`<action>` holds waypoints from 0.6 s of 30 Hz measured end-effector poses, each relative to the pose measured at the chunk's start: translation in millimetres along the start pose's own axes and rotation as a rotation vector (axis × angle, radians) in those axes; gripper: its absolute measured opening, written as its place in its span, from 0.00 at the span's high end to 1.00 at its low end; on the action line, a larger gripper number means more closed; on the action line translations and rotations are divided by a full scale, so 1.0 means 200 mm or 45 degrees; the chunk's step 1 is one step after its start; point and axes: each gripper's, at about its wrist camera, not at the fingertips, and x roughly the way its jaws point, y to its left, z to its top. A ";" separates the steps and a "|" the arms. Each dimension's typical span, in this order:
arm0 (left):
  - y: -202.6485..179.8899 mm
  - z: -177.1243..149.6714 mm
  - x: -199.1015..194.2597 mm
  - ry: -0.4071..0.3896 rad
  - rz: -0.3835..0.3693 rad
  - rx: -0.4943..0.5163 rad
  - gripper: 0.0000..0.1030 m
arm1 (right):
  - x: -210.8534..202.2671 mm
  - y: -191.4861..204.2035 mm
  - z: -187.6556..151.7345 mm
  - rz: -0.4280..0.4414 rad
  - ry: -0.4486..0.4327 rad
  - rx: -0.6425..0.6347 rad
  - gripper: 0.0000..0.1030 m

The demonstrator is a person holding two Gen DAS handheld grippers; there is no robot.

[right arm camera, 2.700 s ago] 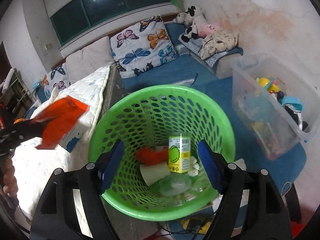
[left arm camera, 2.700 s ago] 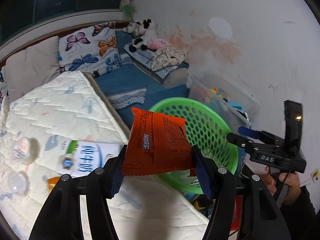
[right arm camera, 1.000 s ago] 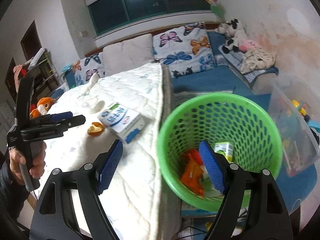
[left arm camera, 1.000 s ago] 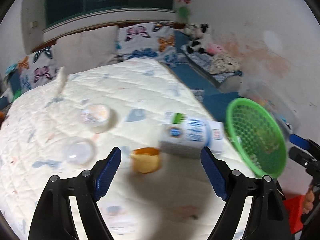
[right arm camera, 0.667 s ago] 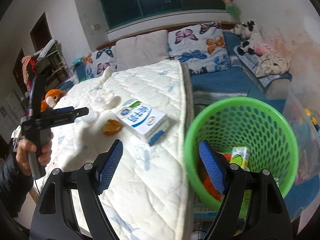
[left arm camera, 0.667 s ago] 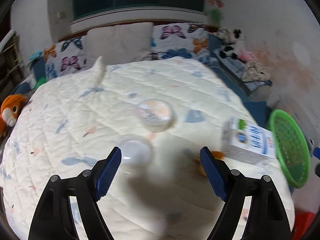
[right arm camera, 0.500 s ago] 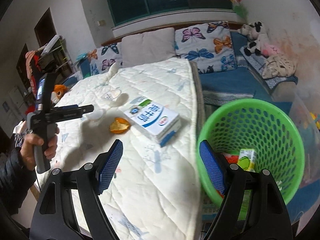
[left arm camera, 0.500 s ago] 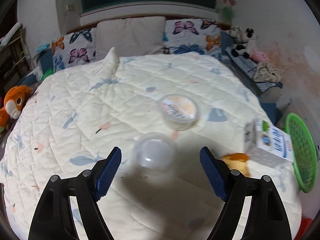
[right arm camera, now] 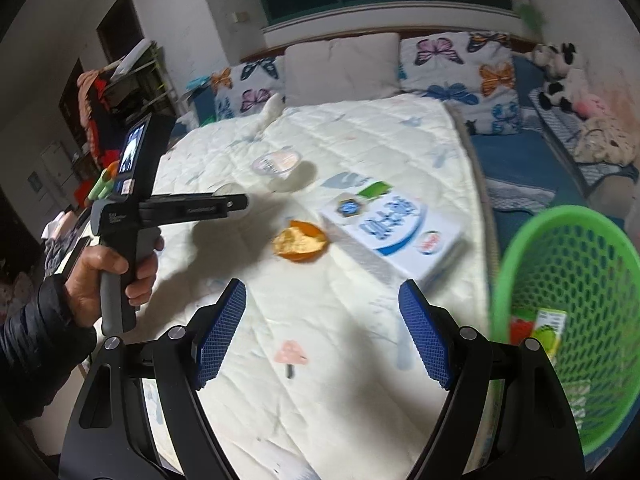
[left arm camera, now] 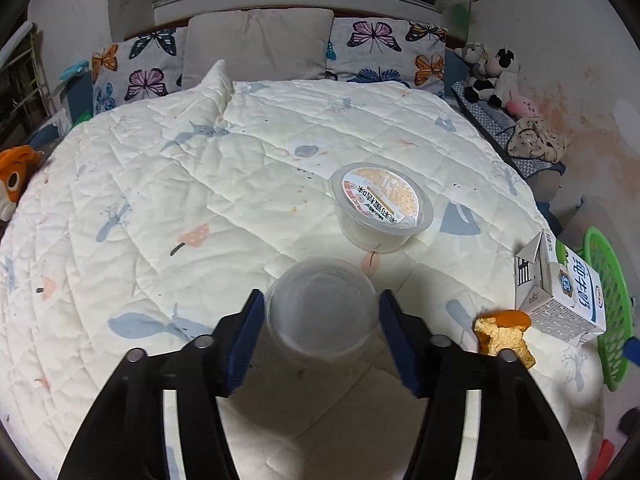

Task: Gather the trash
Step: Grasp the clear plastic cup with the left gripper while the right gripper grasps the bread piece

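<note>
Empty clear cup (left arm camera: 322, 314): sits on the bed quilt (left arm camera: 168, 184), near side, right between the pads of the left hand-held gripper (left arm camera: 320, 332); jaws spread around it, each pad just beside the wall, not yet pinching as far as I can see.

What changed: under three seconds ago that left hand-held gripper was clamped on an orange snack packet over the basket; the packet is gone from it now and it has swung across the bed to this cup. I'd say one piece is binned and the next pick is starting.

Right hand-held gripper (right arm camera: 322, 334): released, nothing between its blue pads, hovering over the near right part of the bed.

Other trash: sealed pudding cup (left arm camera: 382, 208) just beyond the clear cup; orange peel (right arm camera: 300, 240) to the right, touching or nearly touching the milk carton (right arm camera: 394, 226) near the right edge.

Basket (right arm camera: 568, 308): green, off the right side of the bed, already holding a small juice box and something red.

Room: butterfly pillows (left arm camera: 384, 50) and a plain one at the far headboard, plush toys (left arm camera: 490, 74) on the far right, dark window above.
</note>
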 end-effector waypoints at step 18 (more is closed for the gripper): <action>0.06 -0.03 -0.14 -0.076 -0.040 -0.006 0.48 | 0.46 0.07 0.08 0.047 0.152 -0.017 0.37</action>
